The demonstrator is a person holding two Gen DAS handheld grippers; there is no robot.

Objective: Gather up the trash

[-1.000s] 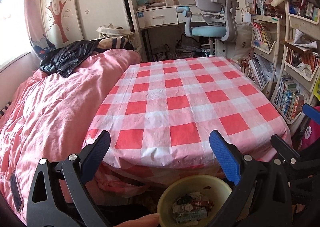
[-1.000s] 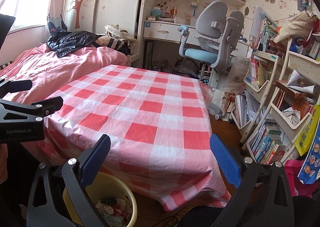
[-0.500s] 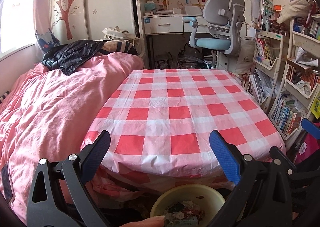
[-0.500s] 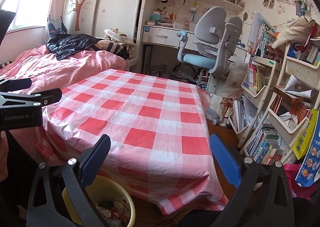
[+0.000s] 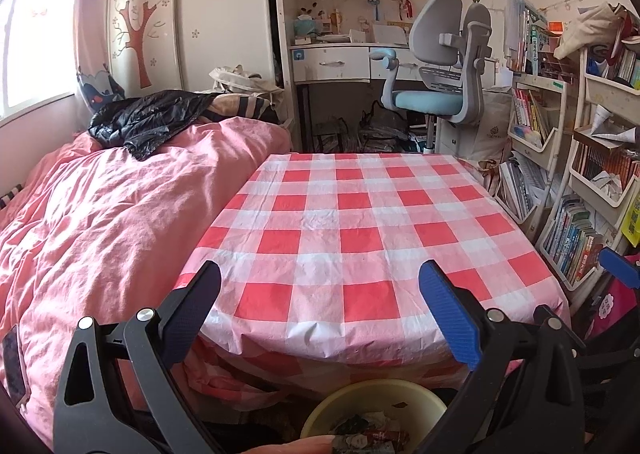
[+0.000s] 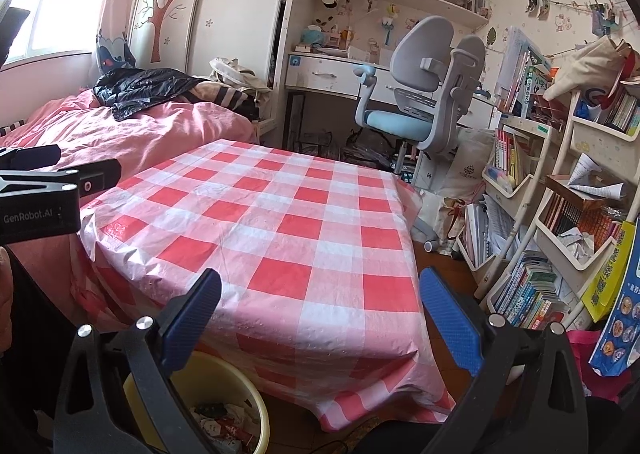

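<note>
Bed (image 5: 120, 213): lying left of the bench, covered in a pink quilt; a black jacket (image 5: 148, 121) is resting on its far end.
Left tool (image 5: 320, 318): hovering at the near edge of the bench, fingers standing spread wide, gripping nothing. In the right wrist view its black body (image 6: 44, 197) is showing left of the bench.
Bench (image 5: 360, 238): standing at centre, draped in a red-and-white checked cloth that is hanging over the near edge.
Bin (image 5: 340, 406): a yellow round bin sitting on the floor below the bench's near edge, just under the left tool; in the right wrist view (image 6: 248, 390) it is showing at the bench's near left corner.
Trash (image 5: 368, 434): crumpled wrappers and paper lying inside the bin, partly cut off by the frame; also showing in the right wrist view (image 6: 224, 422).
Right tool (image 6: 320, 318): hovering near the bench's near right corner, fingers standing spread wide, gripping nothing.
Chair (image 5: 440, 65): a grey chair with a blue seat standing beyond the bench's far edge.
Bookshelves (image 6: 560, 213): standing right of the bench, crowded with books and papers.
</note>
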